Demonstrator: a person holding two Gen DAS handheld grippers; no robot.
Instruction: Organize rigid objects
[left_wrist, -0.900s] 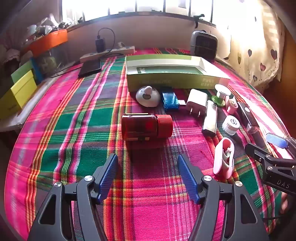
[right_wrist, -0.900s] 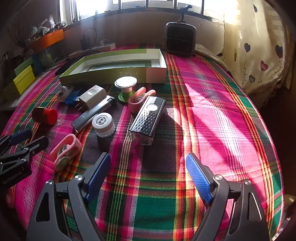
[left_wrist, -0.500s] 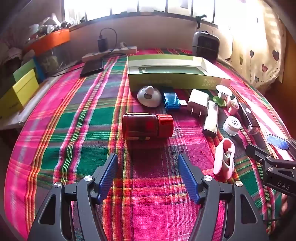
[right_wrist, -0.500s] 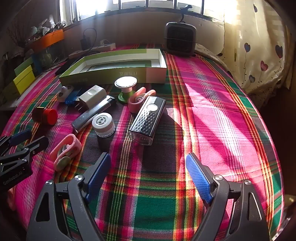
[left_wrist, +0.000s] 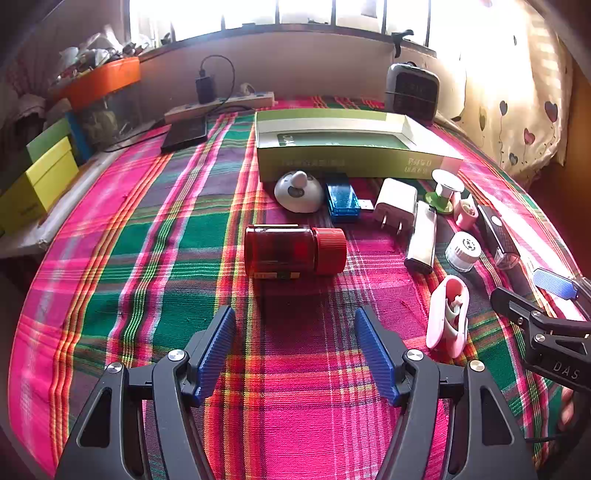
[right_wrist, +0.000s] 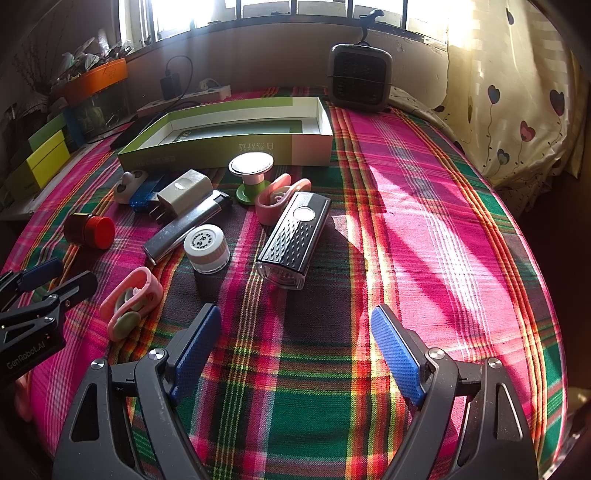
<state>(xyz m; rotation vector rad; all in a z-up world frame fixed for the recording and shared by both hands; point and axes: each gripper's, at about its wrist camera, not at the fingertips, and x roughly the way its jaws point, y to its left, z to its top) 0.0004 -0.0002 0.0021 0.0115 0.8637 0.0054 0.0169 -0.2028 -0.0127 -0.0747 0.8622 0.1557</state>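
Note:
A red bottle with a red cap (left_wrist: 295, 251) lies on its side on the plaid cloth, just ahead of my open, empty left gripper (left_wrist: 295, 332). A black bike light (right_wrist: 295, 236) lies ahead of my open, empty right gripper (right_wrist: 295, 332). Between them lie a pink clip (left_wrist: 447, 314), a white jar (right_wrist: 207, 247), a silver lighter (right_wrist: 184, 225), a white charger (right_wrist: 183, 192), a blue USB stick (left_wrist: 341, 199), a white round hook (left_wrist: 297, 190), a green-based spool (right_wrist: 251, 173) and a second pink clip (right_wrist: 277, 195). An open green box (right_wrist: 229, 142) stands behind them.
A small dark heater (right_wrist: 360, 79) stands at the back, with a power strip (left_wrist: 221, 105) and a black tablet (left_wrist: 184, 133) to its left. Yellow and green boxes (left_wrist: 37, 181) sit off the left edge. A curtain (right_wrist: 517, 110) hangs at the right.
The left gripper has drawn back slightly, so the scene sits a little farther off. The right gripper has not moved. Both stay open.

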